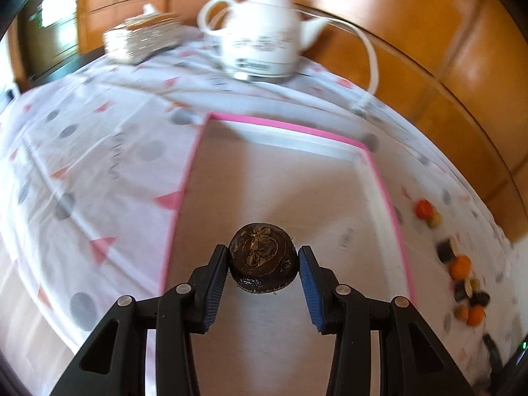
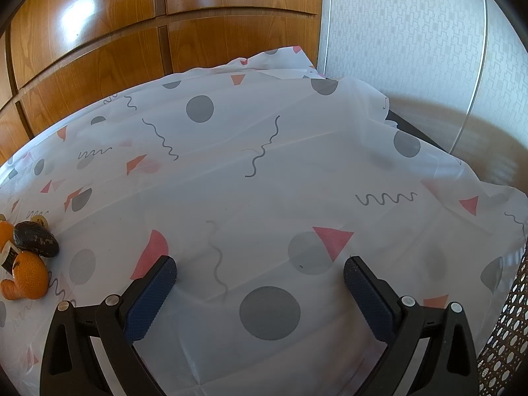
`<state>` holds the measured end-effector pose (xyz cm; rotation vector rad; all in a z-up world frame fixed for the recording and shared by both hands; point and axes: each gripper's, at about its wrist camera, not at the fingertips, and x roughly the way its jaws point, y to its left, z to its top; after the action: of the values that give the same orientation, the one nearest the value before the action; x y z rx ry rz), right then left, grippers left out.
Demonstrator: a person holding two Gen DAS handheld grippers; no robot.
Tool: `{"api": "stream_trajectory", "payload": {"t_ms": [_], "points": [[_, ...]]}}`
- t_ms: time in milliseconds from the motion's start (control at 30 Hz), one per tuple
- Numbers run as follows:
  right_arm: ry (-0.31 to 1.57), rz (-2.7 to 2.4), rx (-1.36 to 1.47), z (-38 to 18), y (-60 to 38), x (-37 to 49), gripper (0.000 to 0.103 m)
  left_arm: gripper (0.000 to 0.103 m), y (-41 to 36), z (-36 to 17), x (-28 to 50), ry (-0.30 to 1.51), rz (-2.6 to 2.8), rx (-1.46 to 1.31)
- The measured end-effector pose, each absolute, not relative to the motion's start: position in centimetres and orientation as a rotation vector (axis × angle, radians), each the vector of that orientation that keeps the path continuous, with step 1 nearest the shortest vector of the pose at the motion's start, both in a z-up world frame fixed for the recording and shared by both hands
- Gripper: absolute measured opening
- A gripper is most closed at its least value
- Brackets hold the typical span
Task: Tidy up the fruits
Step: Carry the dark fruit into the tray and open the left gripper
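My left gripper (image 1: 264, 260) is shut on a dark brown round fruit (image 1: 262, 259) with a dried crown, held above a pink-rimmed tray (image 1: 280, 124). Several orange and dark fruits (image 1: 460, 265) lie on the patterned tablecloth to the tray's right. My right gripper (image 2: 259, 275) is open and empty above the tablecloth (image 2: 264, 165). In the right wrist view an orange fruit (image 2: 28, 277) and a dark brown fruit (image 2: 34, 239) lie at the far left edge.
A white teapot (image 1: 264, 33) with a white cord and a stack of woven coasters (image 1: 145, 38) stand at the table's far side. Wooden cabinets (image 2: 132, 33) stand behind the table. A woven chair back (image 2: 508, 330) shows at the right.
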<state>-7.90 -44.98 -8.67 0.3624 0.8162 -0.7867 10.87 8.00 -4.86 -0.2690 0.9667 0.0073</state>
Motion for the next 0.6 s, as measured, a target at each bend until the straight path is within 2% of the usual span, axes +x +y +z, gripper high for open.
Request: {"api": "stream_trajectory", "payload": {"t_ms": [600], "points": [[0.816, -0.791, 0.359, -8.5, -44.9, -7.9, 0.103, 0.044, 7.7, -6.1, 11.8, 0.948, 0.075, -0.209]]}}
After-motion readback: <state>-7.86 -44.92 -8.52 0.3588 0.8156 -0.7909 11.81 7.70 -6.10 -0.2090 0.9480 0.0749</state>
